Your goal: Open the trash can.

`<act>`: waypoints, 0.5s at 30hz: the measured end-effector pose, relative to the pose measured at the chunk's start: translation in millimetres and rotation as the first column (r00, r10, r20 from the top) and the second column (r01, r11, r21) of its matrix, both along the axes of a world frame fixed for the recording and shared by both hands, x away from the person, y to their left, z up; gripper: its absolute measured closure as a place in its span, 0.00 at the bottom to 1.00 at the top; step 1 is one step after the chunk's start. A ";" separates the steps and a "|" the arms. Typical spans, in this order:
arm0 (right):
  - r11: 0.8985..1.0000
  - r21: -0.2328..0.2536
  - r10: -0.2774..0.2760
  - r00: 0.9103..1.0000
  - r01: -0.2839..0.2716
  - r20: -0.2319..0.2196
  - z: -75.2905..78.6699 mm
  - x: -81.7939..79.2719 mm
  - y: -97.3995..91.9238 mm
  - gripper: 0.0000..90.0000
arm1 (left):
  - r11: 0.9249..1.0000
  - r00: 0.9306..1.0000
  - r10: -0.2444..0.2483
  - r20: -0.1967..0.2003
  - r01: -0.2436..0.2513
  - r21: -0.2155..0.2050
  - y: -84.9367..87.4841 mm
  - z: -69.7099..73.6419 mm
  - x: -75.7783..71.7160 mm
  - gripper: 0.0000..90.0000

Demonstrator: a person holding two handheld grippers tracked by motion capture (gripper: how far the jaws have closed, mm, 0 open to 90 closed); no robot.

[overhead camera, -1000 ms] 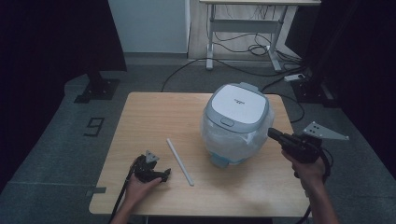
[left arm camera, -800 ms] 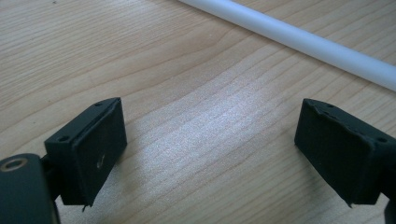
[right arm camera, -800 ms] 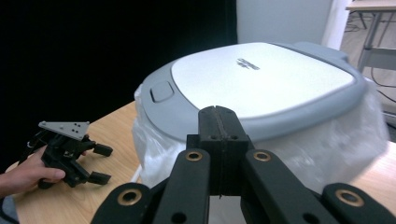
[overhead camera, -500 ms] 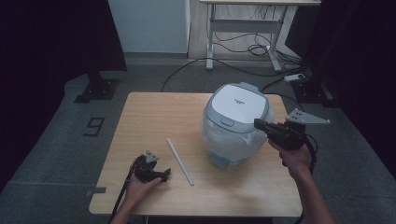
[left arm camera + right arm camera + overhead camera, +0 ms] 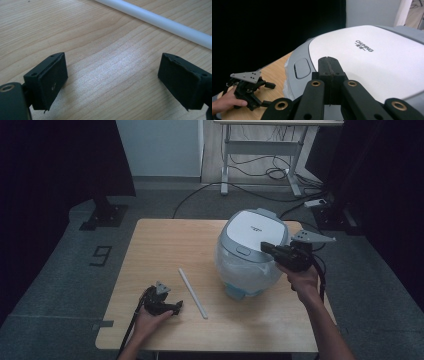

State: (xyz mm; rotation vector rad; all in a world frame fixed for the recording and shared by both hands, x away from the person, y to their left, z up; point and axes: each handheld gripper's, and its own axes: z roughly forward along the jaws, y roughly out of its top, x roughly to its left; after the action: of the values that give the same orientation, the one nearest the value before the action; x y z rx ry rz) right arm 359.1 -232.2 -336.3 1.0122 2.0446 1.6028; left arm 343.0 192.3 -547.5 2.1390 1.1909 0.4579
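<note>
A white and grey rice cooker [image 5: 252,250] stands on the right half of the wooden table [image 5: 165,240], its lid [image 5: 367,62] down and a grey oblong button [image 5: 301,68] at the lid's front. My right gripper [image 5: 264,246] hovers over the right edge of the lid, pointing left, its jaws shut with nothing between them; the right gripper view shows the same shut tips [image 5: 328,65] just above the lid. My left gripper [image 5: 176,306] rests on the table near the front left, open and empty, with bare wood between its pads [image 5: 53,77]. A white rod [image 5: 193,292] lies just right of it.
The cooker's lower body is wrapped in clear plastic [image 5: 245,270]. Beyond the table are a desk frame [image 5: 260,150] with cables on the floor and a dark stand base [image 5: 102,217] at the left. A "9" mark [image 5: 101,255] is on the floor.
My right gripper has moved left and slightly up, from beside the cooker's right side to over the lid's edge. The left gripper has stayed still.
</note>
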 end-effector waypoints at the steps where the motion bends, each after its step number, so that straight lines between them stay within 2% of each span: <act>1: 1.000 0.002 0.004 1.000 -0.004 -0.003 -0.4 0.8 1.3 1.00 | 1.000 1.000 0.000 0.000 0.000 0.000 0.0 0.0 0.0 0.09; 15: 0.998 -0.005 0.057 0.998 -0.057 -0.001 1.9 6.3 22.9 1.00 | 1.000 1.000 -0.001 0.000 0.001 0.000 -0.1 0.0 0.2 0.09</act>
State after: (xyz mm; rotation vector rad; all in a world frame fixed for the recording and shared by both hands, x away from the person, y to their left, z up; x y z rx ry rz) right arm 365.4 -209.3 -334.4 0.9618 2.0945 1.6248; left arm 343.1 192.3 -547.6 2.1394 1.1901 0.4578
